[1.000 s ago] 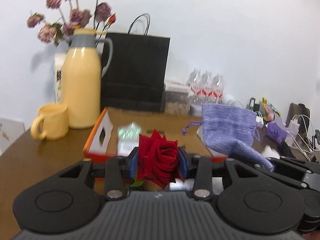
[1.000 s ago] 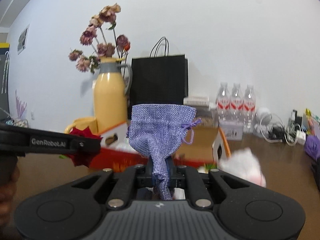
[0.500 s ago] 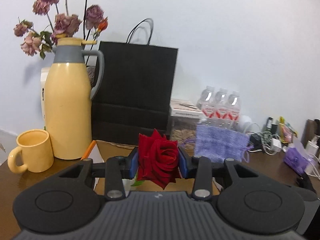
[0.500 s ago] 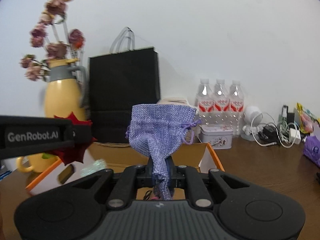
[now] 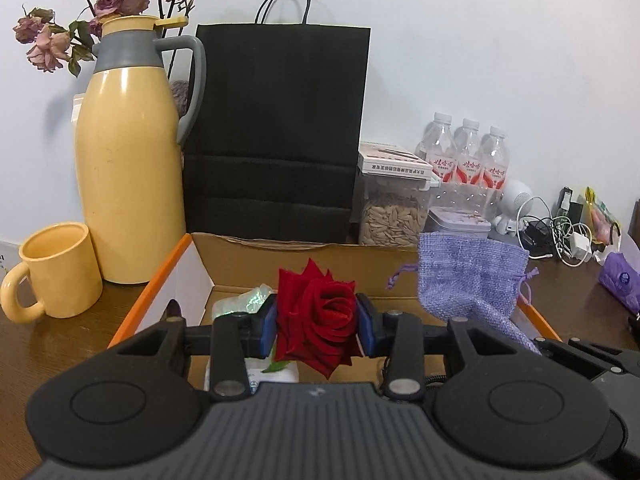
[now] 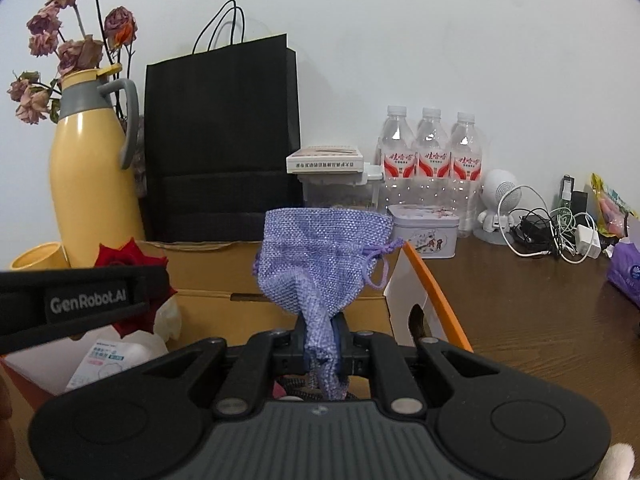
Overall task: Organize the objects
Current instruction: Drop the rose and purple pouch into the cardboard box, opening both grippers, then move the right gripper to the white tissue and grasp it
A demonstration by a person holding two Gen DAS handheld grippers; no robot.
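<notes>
Plain white wall (image 5: 480,40) behind brown, seemingly wooden table (image 6: 520,300)

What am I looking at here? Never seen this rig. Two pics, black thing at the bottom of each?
There is no robot arm. A person holds one two-finger tool in each hand, and each tool carries a fisheye camera that looks forward along its fingers. The black shape at the bottom of each picture is the tool's own body.

In the left wrist view, the left tool is closed on a red rose. In the right wrist view, the right tool pinches the lower end of a purple drawstring pouch.

Both are held over an open cardboard box with orange-edged flaps, which has some packets inside.

On the brown table behind it stand a yellow thermos, a yellow mug, a black paper bag, three water bottles, a tin and a tangle of cables.
</notes>
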